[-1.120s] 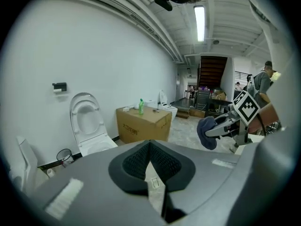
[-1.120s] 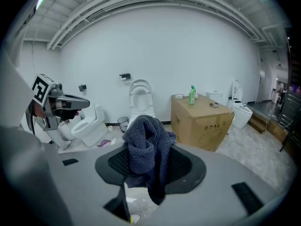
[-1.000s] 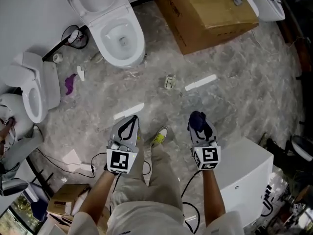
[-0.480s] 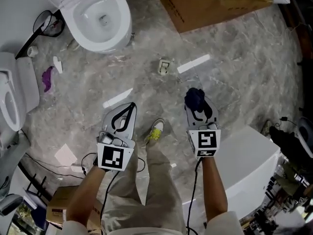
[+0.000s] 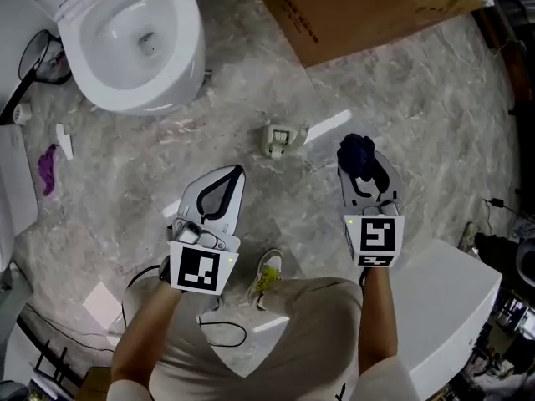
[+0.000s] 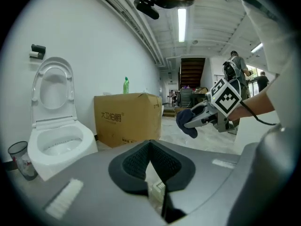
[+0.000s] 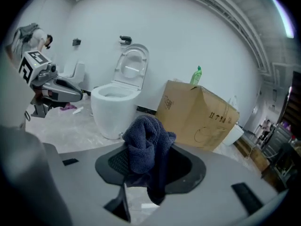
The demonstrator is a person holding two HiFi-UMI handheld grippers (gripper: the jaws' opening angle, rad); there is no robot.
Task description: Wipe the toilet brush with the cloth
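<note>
My right gripper (image 5: pixel 361 159) is shut on a dark blue cloth (image 5: pixel 356 152), bunched between its jaws; the right gripper view shows the cloth (image 7: pixel 146 147) folded over the tips and hanging down. My left gripper (image 5: pixel 232 176) is held level beside it, its jaws closed together at the tip with nothing between them (image 6: pixel 150 145). From the left gripper view the cloth (image 6: pixel 188 122) shows off to the right in the other gripper. No toilet brush can be made out in any view. Both grippers hover above the marble floor.
A white toilet (image 5: pixel 134 36) with its seat up stands ahead to the left, a clear cup (image 6: pixel 19 159) beside it. A large cardboard box (image 5: pixel 359 7) is ahead right, a white cabinet (image 5: pixel 447 307) lower right. A small white fitting (image 5: pixel 280 139) and purple scrap (image 5: pixel 46 170) lie on the floor.
The person has stepped forward: the toilet and the small white fitting are nearer. Both grippers kept their spacing, and the cloth stays in the right one.
</note>
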